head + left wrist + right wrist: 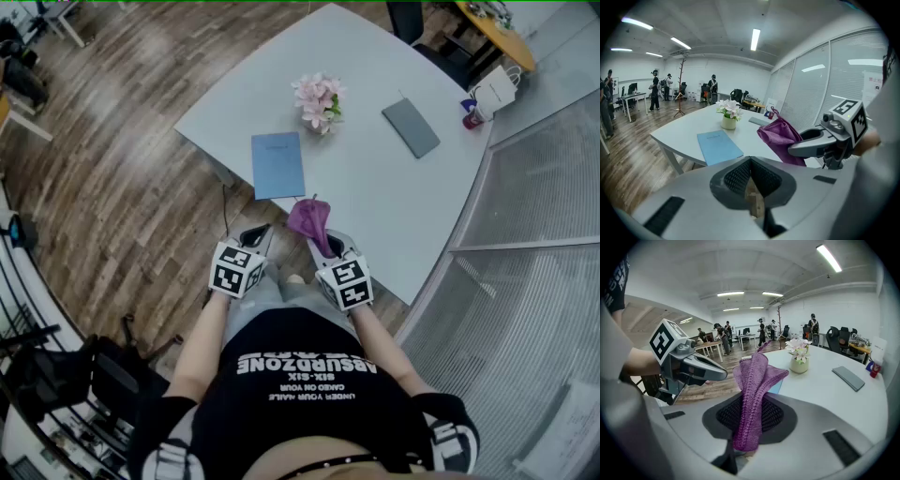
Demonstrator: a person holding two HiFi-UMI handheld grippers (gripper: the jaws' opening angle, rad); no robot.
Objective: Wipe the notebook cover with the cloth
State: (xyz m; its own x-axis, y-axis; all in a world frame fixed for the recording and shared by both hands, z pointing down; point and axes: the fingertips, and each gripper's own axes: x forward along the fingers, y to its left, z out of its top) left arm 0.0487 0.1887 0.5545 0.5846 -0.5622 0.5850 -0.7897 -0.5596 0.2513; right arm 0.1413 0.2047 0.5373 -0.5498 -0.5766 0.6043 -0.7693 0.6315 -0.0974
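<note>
Bunching purple cloth (pixel 309 220), flat blue notebook (pixel 277 165)

Holds purple cloth (pixel 309 218) in right gripper (pixel 320 243), near blue notebook (pixel 277 165) on desk (pixel 375 192); left gripper (pixel 257 234) alongside, flowers (pixel 319 101) farther.

We stand in an open-plan office: a wide pale bench (pixel 375 178) on a wood-look floor (pixel 112 169), black swivel chairs (pixel 836 337), a coat stand (pixel 682 86), ceiling strip lights (pixel 755 39), glass partitions (pixel 808 89), and people (pixel 655 89) by far desks (pixel 629 96).
</note>
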